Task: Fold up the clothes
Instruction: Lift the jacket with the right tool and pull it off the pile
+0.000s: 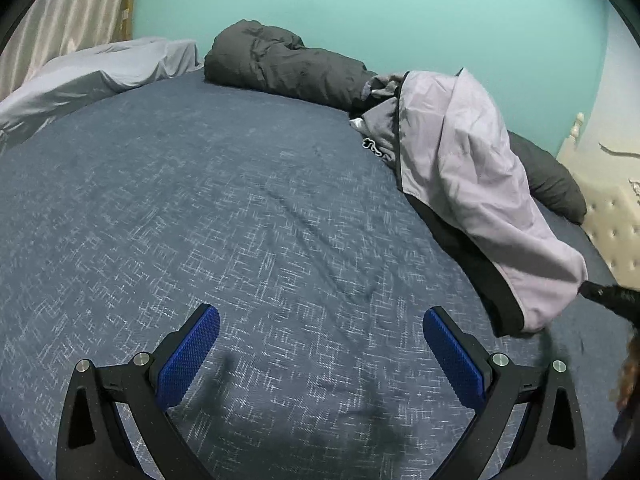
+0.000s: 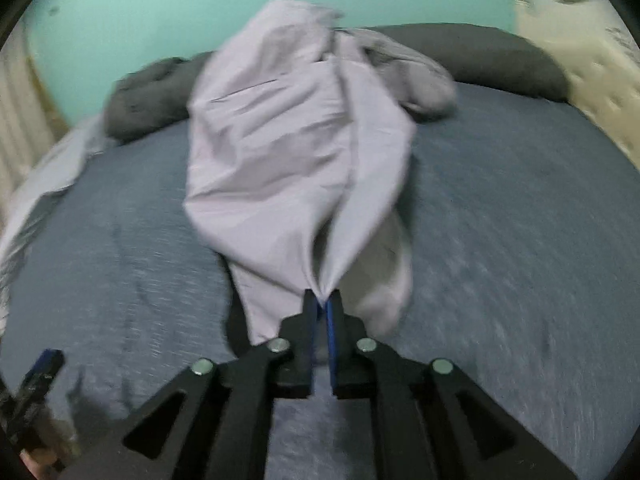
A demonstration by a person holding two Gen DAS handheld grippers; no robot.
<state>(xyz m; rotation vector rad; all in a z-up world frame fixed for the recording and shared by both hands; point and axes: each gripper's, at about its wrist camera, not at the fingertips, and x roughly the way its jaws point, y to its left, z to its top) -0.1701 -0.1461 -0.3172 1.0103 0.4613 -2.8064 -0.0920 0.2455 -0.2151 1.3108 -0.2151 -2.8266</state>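
The right gripper (image 2: 322, 300) is closed on the near edge of a pale lilac garment (image 2: 280, 128), and the cloth comes together in a pinch between its two blue pads. From there the garment stretches away over the dark blue bedspread (image 2: 520, 220) toward the far side, where it rises into a crumpled heap near the teal wall (image 2: 160, 0). It has a dark lining or trim along one edge, which shows better in the left wrist view. The right wrist view is blurred, so finer details of the cloth I cannot tell.

The left gripper (image 1: 320, 320) is wide open and holds nothing; it hovers above a bare part of the bedspread, left of the garment and well apart from it.

A dark grey rolled duvet (image 1: 280, 64) lies along the far edge of the bed, just beside the heap. A dark grey pillow (image 1: 556, 184) lies at the right, near the cream tufted headboard (image 1: 612, 232). A light grey sheet (image 1: 100, 68) is bunched at the far left corner.
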